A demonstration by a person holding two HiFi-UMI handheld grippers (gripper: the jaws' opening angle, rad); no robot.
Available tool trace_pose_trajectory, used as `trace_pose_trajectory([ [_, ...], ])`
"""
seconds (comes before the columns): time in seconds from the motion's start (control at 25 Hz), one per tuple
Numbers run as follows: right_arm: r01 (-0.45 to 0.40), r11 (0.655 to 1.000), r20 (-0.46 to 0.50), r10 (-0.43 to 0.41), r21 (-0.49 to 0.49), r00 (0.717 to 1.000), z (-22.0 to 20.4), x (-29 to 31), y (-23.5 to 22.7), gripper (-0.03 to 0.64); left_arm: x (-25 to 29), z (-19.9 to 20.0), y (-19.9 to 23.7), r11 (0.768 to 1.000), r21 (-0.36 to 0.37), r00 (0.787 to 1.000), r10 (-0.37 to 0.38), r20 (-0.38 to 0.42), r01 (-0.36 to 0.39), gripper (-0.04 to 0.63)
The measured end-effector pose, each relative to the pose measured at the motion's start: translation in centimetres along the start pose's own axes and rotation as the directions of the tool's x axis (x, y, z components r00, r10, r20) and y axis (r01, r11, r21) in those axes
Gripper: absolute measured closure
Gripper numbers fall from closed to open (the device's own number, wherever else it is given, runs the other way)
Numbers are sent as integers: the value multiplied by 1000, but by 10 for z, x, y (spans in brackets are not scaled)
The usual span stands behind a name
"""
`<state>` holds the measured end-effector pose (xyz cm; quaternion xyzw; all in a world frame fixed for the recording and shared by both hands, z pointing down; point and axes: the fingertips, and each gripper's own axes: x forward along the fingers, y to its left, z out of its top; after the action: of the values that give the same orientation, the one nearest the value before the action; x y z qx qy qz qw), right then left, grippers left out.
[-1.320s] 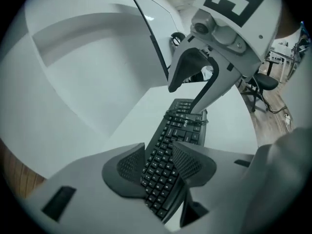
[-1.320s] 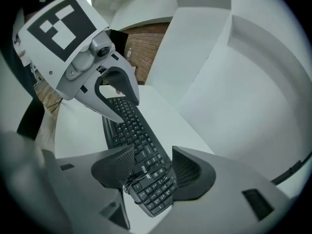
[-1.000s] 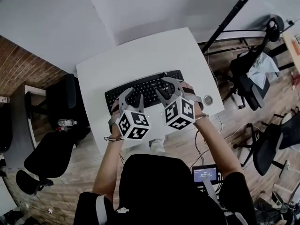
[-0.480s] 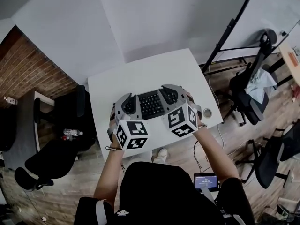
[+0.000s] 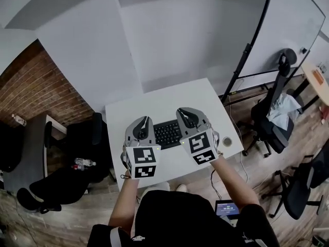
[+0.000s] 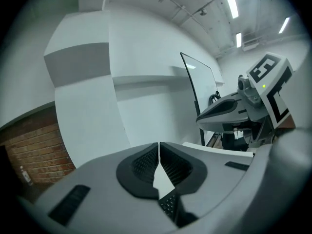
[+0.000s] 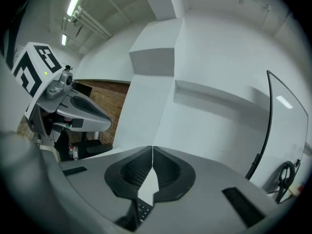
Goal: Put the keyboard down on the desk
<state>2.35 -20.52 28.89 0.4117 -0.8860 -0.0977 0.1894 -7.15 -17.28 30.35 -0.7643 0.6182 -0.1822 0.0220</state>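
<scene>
White surface (image 5: 169, 99) carries the keyboard (image 5: 167, 133), lying just under my left fingers (image 5: 138, 130) and right fingers (image 5: 189, 118), both closed on nothing. Lowered carelessly, they could push it off.

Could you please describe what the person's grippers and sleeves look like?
Both the left gripper and right gripper have grey curved tongs with black ribbed pads and a white cube carrying black square markers. The sleeves are black.

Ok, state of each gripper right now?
Left gripper: claw closed on the keyboard.
Right gripper: claw closed on the keyboard's other end.
</scene>
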Motion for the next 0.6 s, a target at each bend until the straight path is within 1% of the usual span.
trace_pose_trajectory([
  [0.12,-5,998,48,1,69,999,17,-9,1,575,-13,22,9,998,-58,999,-2,53,5,577],
  [0.24,-9,994,87,-1,110,996,32,-17,-1,577,-23,37,16,995,-100,995,3,99,7,577],
  [0.36,-8,992,121,-8,127,993,44,-23,-4,577,-29,49,19,994,-114,992,11,128,3,577],
  [0.48,23,993,157,-42,118,987,52,-27,-9,577,-34,57,22,991,-133,988,17,155,3,577],
  [0.6,16,987,174,-44,158,984,51,-28,-13,577,-39,61,22,994,-105,986,22,164,-5,577],
])
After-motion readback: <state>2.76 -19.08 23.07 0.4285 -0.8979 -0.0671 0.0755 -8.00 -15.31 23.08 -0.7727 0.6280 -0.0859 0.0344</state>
